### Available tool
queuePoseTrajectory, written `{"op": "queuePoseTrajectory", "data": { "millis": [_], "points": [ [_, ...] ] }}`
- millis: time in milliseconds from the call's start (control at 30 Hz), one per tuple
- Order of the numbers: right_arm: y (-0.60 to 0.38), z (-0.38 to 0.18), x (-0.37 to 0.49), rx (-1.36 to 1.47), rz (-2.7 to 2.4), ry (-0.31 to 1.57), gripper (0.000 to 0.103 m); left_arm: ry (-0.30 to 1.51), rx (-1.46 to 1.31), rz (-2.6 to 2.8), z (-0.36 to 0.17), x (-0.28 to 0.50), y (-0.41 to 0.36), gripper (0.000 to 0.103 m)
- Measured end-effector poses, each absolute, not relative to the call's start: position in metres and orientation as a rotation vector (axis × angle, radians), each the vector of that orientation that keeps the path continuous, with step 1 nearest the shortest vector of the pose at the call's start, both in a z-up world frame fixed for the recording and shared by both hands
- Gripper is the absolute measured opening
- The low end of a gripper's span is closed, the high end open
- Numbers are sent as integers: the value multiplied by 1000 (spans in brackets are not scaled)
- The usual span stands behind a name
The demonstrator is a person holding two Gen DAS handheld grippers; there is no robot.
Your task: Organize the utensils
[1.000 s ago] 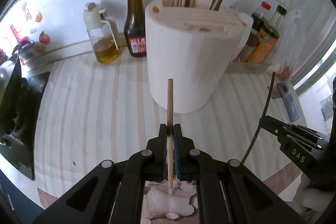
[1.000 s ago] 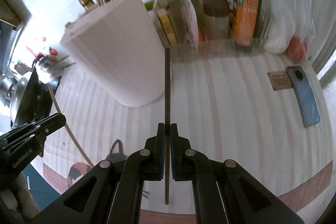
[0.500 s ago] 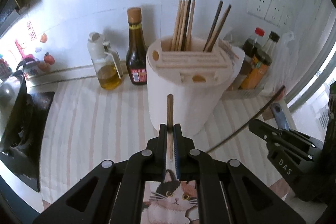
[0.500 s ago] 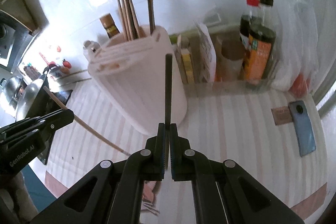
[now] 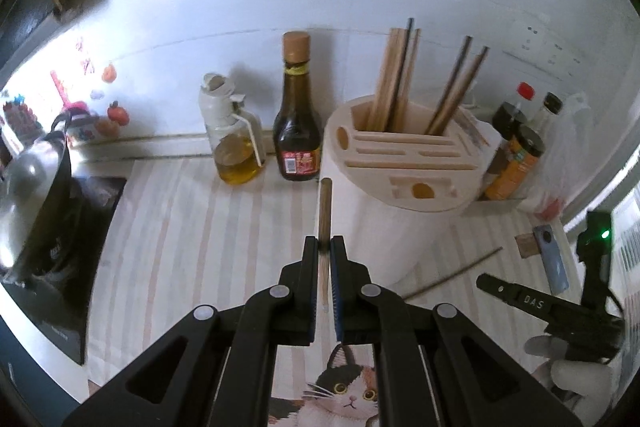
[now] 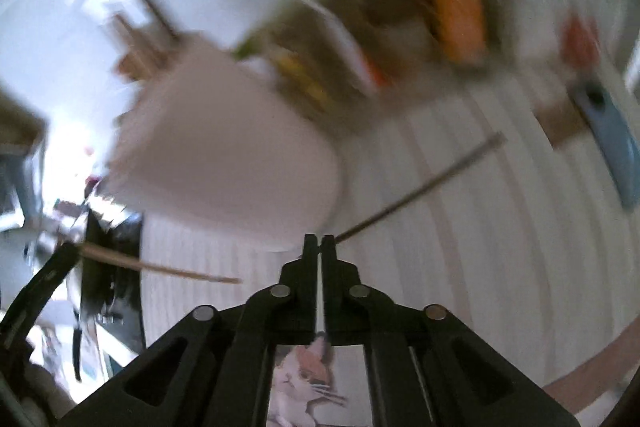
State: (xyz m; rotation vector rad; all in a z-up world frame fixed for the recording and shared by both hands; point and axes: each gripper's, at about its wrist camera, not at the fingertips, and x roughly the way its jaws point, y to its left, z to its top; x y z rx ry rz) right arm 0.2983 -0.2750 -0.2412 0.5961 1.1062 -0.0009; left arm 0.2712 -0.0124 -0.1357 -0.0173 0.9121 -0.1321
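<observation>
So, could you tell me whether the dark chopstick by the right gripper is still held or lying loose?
Loose: the dark chopstick lies flat on the striped counter, beside the right gripper, whose opening jaws hold nothing.

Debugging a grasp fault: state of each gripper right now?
Left gripper: closed on a wooden chopstick.
Right gripper: jaws opening, nothing between them; dark chopstick lies on the counter.

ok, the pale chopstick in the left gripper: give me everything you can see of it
The pale chopstick is a thin, straight stick that looks like light wood, its blunt top end darker brown. The left gripper is shut on it, both jaws pressing its sides. It stands upright in the left wrist view, top above the jaws, thin lower end hanging free below them. Behind it stands the chopstick holder, not touching.
</observation>
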Motion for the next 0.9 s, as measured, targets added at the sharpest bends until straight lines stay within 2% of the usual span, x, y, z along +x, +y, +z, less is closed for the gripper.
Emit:
{"op": "queuePoseTrajectory", "data": {
  "millis": [100, 200, 533, 767, 833, 867, 900],
  "points": [
    [-296, -270, 301, 726, -94, 1149, 26, 917, -24, -97, -140, 277, -8, 3],
    [-311, -287, 307, 784, -218, 1154, 31, 915, -11, -57, -144, 281, -7, 3],
    [-294, -324, 339, 536, -547, 1342, 31, 886, 51, 74, -152, 294, -9, 3],
    [-280, -336, 342, 421, -558, 1385, 32, 903, 39, 76, -159, 296, -6, 3],
    [-279, -337, 343, 416, -543, 1380, 27, 906, 36, 75, -160, 297, -4, 3],
    [-279, -335, 341, 406, -529, 1379, 19, 907, 35, 75, -161, 296, -4, 3],
    [-277, -336, 342, 392, -498, 1374, 18, 908, 35, 75, -161, 297, -3, 3]
  ]
}}
